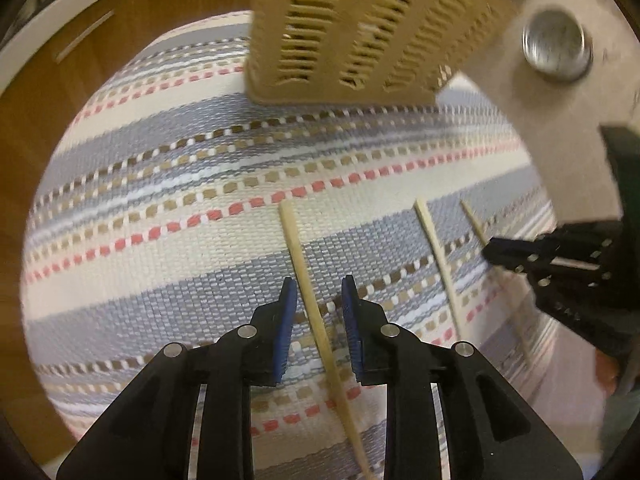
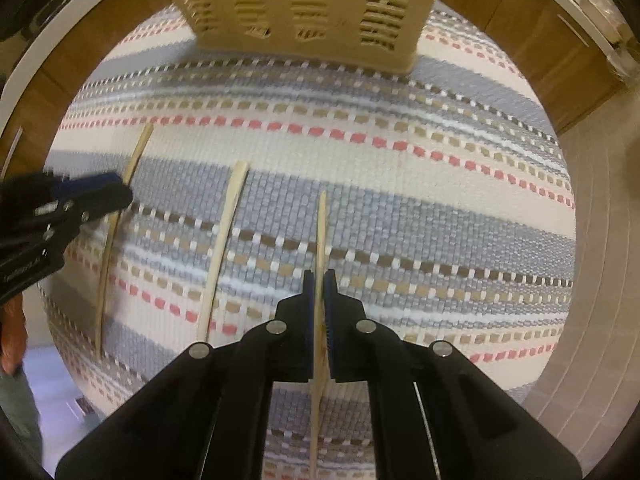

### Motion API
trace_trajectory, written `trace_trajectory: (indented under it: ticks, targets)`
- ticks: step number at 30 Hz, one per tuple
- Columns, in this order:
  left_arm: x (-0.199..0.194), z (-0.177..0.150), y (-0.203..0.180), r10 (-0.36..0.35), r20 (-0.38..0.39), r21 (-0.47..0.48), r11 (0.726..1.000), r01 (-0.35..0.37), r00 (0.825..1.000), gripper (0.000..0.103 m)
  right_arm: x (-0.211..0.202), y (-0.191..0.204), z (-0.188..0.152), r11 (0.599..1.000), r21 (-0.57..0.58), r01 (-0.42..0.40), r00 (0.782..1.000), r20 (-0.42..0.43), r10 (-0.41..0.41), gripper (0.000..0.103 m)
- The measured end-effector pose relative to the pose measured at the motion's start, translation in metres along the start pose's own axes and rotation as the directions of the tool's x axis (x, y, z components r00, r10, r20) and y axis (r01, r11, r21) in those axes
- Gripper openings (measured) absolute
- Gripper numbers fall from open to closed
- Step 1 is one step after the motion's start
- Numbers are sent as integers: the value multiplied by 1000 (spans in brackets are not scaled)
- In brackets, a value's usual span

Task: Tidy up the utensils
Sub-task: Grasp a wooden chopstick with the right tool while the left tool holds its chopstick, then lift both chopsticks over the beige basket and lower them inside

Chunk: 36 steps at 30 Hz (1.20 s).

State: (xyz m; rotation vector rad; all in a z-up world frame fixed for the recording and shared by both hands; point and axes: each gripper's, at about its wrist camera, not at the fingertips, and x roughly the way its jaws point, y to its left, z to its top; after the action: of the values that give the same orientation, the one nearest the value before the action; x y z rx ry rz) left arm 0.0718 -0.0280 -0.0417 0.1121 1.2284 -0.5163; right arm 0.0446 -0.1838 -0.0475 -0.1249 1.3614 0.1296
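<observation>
Three pale wooden chopsticks lie on a striped woven mat (image 1: 160, 208). In the left wrist view, my left gripper (image 1: 319, 284) is open, its blue pads on either side of the left chopstick (image 1: 298, 248) without touching it. The middle chopstick (image 1: 438, 252) and the right chopstick (image 1: 474, 224) lie further right. My right gripper (image 2: 319, 276) is shut on the right chopstick (image 2: 321, 232), which still rests low over the mat. A tan slotted utensil basket (image 1: 360, 32) stands at the mat's far edge, and it also shows in the right wrist view (image 2: 304, 4).
The mat (image 2: 440, 184) lies on a wooden table (image 1: 48, 120). The right gripper's body (image 1: 560, 264) crowds the left wrist view's right side. The left gripper (image 2: 60, 208) shows at the left of the right wrist view, over the left chopstick (image 2: 106, 256); the middle chopstick (image 2: 224, 240) lies between.
</observation>
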Motion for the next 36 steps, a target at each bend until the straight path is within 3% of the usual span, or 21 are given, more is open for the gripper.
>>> trace_trajectory:
  ticks: [2, 3, 7, 10, 12, 15, 18, 20, 23, 27, 35, 36]
  targets:
    - [2, 4, -6, 37, -23, 28, 999, -37, 999, 18, 0, 10, 0, 999, -27, 43, 999, -4, -43, 4]
    - [2, 4, -9, 87, -27, 43, 995, -86, 996, 6, 1, 12, -1, 998, -34, 53, 999, -1, -53, 4]
    - [2, 2, -17, 141, 9, 65, 988, -141, 990, 5, -1, 11, -2, 1000, -12, 20, 999, 30, -19, 3]
    - [-5, -5, -19, 84, 84, 38, 995, -88, 993, 2, -17, 5, -6, 999, 6, -50, 992, 115, 49, 3]
    - [-20, -6, -16, 27, 168, 11, 1000, -29, 985, 0, -40, -4, -11, 997, 2, -74, 979, 192, 72, 3]
    - [-50, -2, -9, -51, 299, -26, 998, 62, 953, 0, -74, -7, -11, 992, -1, -123, 939, 324, 116, 3]
    - [-68, 8, -9, -73, 370, -44, 994, 96, 926, 0, -96, -15, -8, 985, 11, -170, 902, 404, 152, 3]
    - [-64, 15, -10, -109, 340, -21, 992, 123, 934, 0, -99, -19, -5, 982, 10, -189, 894, 414, 168, 3]
    - [-38, 14, -15, -153, 191, 43, 988, 147, 970, 0, -92, -20, -5, 978, 13, -208, 900, 394, 186, 3]
    - [-9, 1, -29, -108, 91, 96, 990, 99, 990, 21, -70, -21, -9, 972, 23, -233, 911, 354, 210, 3]
    - [12, 4, -69, 44, 18, 210, 977, -47, 999, 25, -47, -23, -19, 973, 11, -231, 928, 304, 217, 3]
    - [14, 6, -76, 88, 8, 239, 967, -87, 996, 21, -45, -24, -20, 973, 11, -232, 929, 300, 218, 3]
